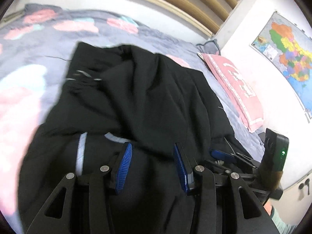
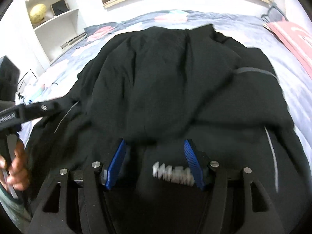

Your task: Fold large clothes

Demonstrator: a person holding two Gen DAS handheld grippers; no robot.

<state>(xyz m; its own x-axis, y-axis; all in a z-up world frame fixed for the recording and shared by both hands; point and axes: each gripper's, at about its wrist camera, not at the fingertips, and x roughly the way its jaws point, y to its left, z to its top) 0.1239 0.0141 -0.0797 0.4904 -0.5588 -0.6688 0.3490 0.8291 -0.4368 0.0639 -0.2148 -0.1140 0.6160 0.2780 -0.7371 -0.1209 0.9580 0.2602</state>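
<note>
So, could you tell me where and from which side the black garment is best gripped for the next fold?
Probably at the near edge of the black garment, coming in low from the person's side. Both the left gripper and the right gripper are open just above that edge, where the bunched cloth offers a ridge to pinch. The far part lies flatter on the bed, so it gives less to grab.

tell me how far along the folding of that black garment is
Done: the black garment lies on the bed, bunched with loose ridges, no neat fold visible. In hand: nothing; left gripper and right gripper hang open over it. Left: flattening, folding.
</note>
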